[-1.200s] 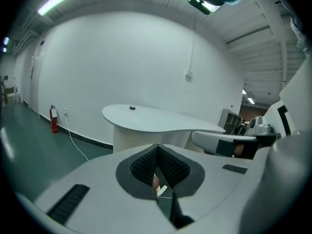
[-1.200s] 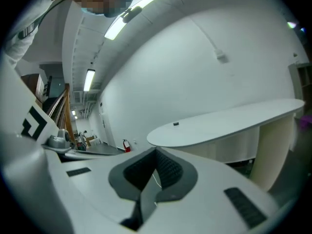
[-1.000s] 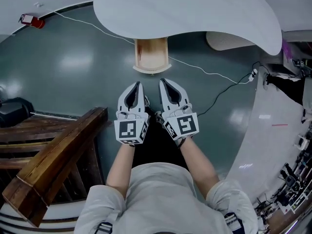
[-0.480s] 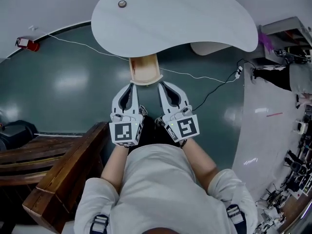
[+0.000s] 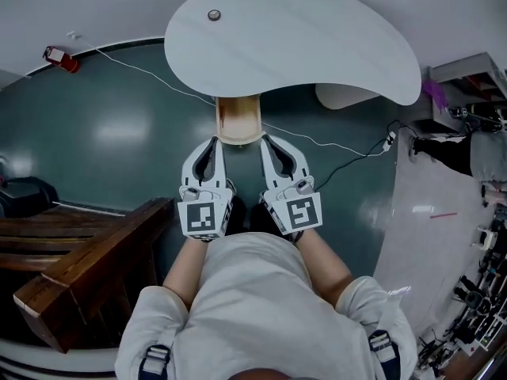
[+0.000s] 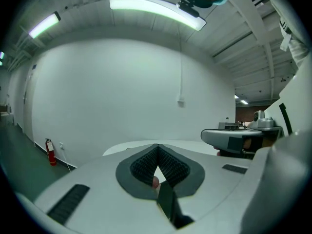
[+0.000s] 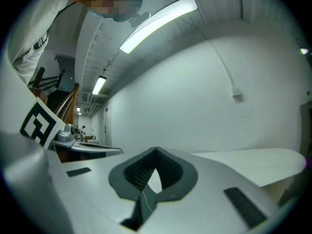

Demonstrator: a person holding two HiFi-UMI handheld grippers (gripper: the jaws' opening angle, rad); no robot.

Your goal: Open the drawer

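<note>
While left gripper point(image 5: 215, 142) and right gripper point(image 5: 264, 139) jaws meet empty, the drawer point(image 5: 238, 121) lies just ahead.

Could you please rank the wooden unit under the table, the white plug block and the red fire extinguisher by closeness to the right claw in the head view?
1. Wooden unit, just ahead of the right claw.
2. Plug block, floor at right.
3. Fire extinguisher, far left.

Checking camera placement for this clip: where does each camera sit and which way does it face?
Head view: on the head, facing steeply down at the white kidney-shaped tabletop; shows forearms, left gripper, right gripper.
Left gripper view: on that gripper, level toward the white wall; shut jaws.
Right gripper view: likewise.
Shared: the tabletop.
</note>
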